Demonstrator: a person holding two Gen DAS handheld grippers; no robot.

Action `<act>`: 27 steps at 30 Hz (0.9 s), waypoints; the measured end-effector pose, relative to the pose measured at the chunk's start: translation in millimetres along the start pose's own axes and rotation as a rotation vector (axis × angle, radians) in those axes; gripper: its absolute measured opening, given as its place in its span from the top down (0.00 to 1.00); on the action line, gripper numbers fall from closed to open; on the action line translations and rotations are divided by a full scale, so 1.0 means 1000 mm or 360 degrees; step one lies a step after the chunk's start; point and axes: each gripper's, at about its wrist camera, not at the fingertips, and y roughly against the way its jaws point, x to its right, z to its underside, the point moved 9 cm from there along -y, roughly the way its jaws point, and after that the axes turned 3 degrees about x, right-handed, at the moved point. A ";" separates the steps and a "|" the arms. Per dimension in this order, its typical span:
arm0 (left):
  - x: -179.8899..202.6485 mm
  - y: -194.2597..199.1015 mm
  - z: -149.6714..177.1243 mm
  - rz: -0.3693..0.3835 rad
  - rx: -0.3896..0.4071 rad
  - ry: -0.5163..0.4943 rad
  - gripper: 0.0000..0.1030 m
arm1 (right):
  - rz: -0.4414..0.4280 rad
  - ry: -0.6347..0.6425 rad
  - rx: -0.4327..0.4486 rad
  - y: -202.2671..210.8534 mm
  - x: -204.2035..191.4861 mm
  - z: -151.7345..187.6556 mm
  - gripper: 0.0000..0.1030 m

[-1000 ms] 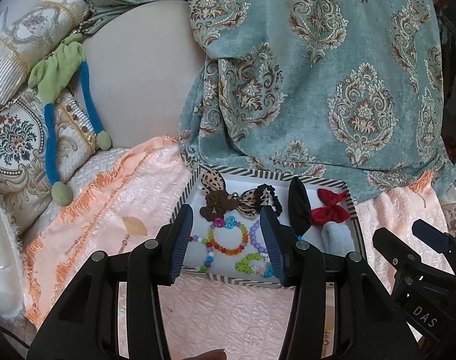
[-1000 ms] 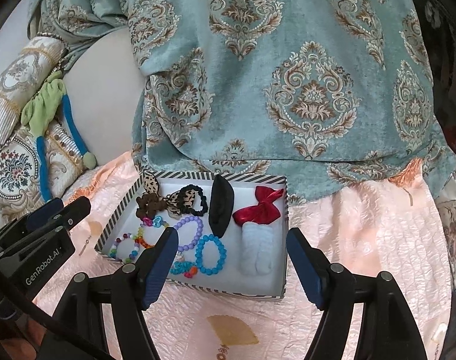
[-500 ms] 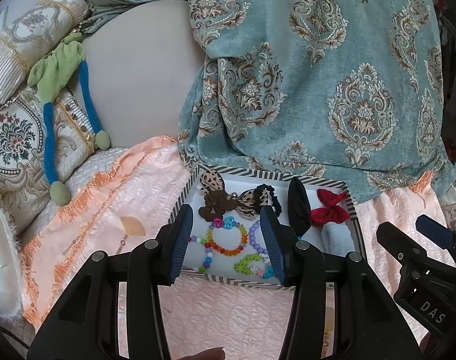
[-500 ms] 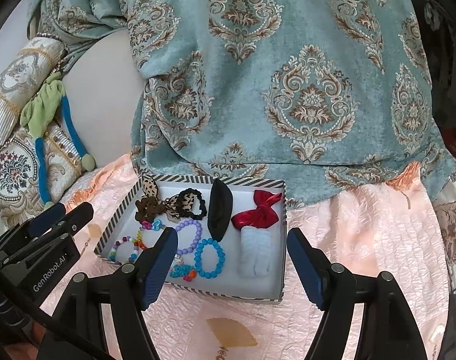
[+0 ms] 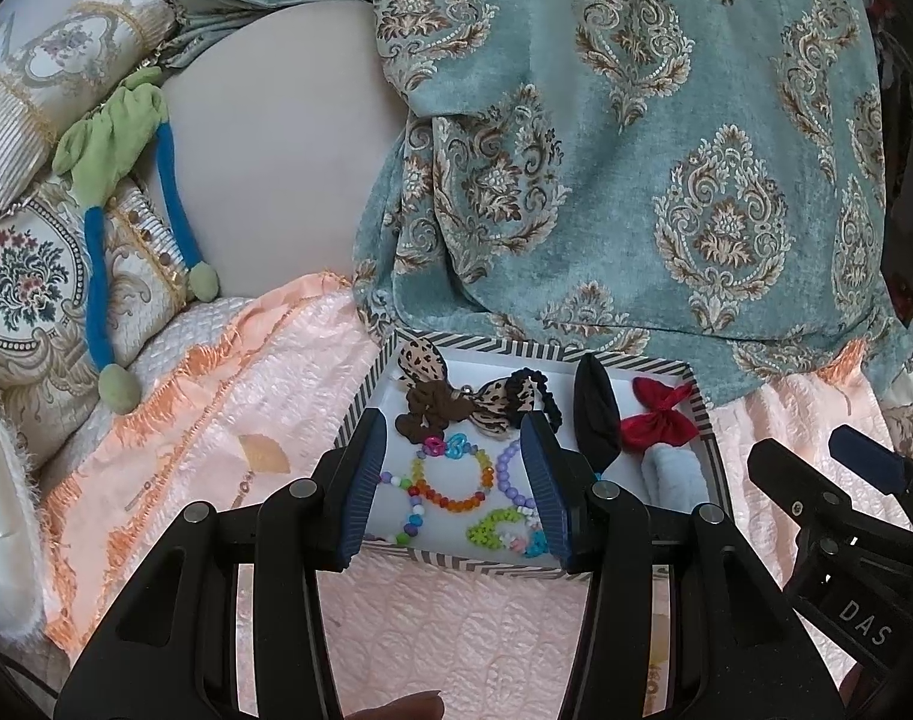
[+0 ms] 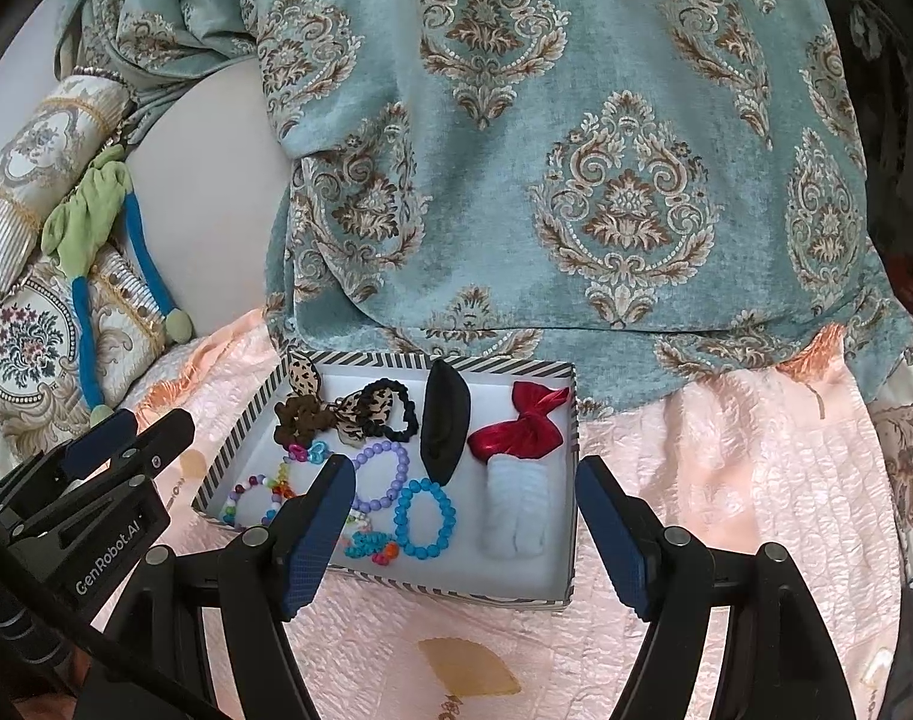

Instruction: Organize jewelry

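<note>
I held both tools above the pink quilted bedspread (image 6: 726, 480), short of the striped box (image 6: 396, 363) that sat on it against the teal patterned drape (image 6: 576, 150); my left tool (image 5: 453, 483) stood released with nothing between its blue pads, its line of sight falling on the rainbow bead bracelet (image 5: 456, 477), and my right tool (image 6: 465, 531) gaped wider, also holding nothing, framing the near right half of the box; inside lay the jewelry and hair things, mostly apart: a leopard-print bow (image 6: 303, 375) and a brown scrunchie (image 6: 300, 417) touching at the far left, a black hair tie (image 6: 390, 408), a lilac bead bracelet (image 6: 381, 477), a blue bead bracelet (image 6: 425, 517), a black clip (image 6: 444, 429), a red bow (image 6: 519, 423) and a pale blue claw clip (image 6: 513, 513) along the right wall; I judged that I was at the approach, before any grasp, choosing a piece; the next move, I thought, called for lowering one tool over the near wall onto a single bracelet, pinching its beads on one side only, so neighbouring strands were not dragged along.
</note>
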 end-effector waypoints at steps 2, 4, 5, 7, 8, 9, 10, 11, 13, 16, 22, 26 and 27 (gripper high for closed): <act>0.000 0.000 0.000 -0.0006 0.0007 -0.0001 0.55 | 0.0001 0.0000 0.0000 0.000 0.000 0.000 0.28; -0.001 0.000 -0.001 -0.0018 0.0013 -0.0010 0.55 | -0.0001 -0.0002 -0.0002 -0.001 -0.001 0.000 0.28; -0.001 0.001 -0.001 -0.0020 0.0013 -0.0011 0.55 | -0.0002 -0.0002 -0.0003 -0.001 -0.001 0.000 0.28; -0.001 0.001 -0.001 -0.0018 0.0013 -0.0009 0.55 | -0.0007 -0.0008 -0.0005 -0.001 -0.002 -0.001 0.28; -0.001 0.001 -0.001 -0.0020 0.0014 -0.0009 0.55 | -0.0010 -0.0011 -0.0005 -0.001 -0.002 -0.001 0.27; -0.001 0.000 -0.001 -0.0022 0.0016 -0.0009 0.55 | -0.0012 -0.0013 -0.0006 -0.001 -0.003 -0.001 0.27; -0.001 0.000 -0.001 -0.0022 0.0016 -0.0010 0.55 | -0.0011 -0.0012 -0.0006 -0.001 -0.003 -0.001 0.26; -0.001 0.000 -0.001 -0.0021 0.0016 -0.0009 0.55 | -0.0009 -0.0009 -0.0007 -0.002 -0.003 -0.001 0.26; -0.001 0.000 -0.001 -0.0021 0.0014 -0.0009 0.55 | -0.0008 -0.0005 -0.0007 -0.002 -0.003 0.000 0.26; 0.000 -0.001 0.000 -0.0017 0.0007 -0.0009 0.55 | -0.0009 -0.0003 -0.0008 -0.003 -0.004 -0.001 0.26; -0.001 -0.002 0.001 -0.0014 0.0001 -0.0003 0.55 | -0.0009 0.0003 -0.0013 -0.003 -0.004 0.000 0.26; -0.001 -0.002 0.001 -0.0012 -0.0004 0.0007 0.55 | -0.0013 0.0003 -0.0017 -0.003 -0.005 0.001 0.26; -0.001 -0.003 0.001 -0.0012 -0.0004 0.0005 0.55 | -0.0014 0.0003 -0.0017 -0.004 -0.005 0.001 0.26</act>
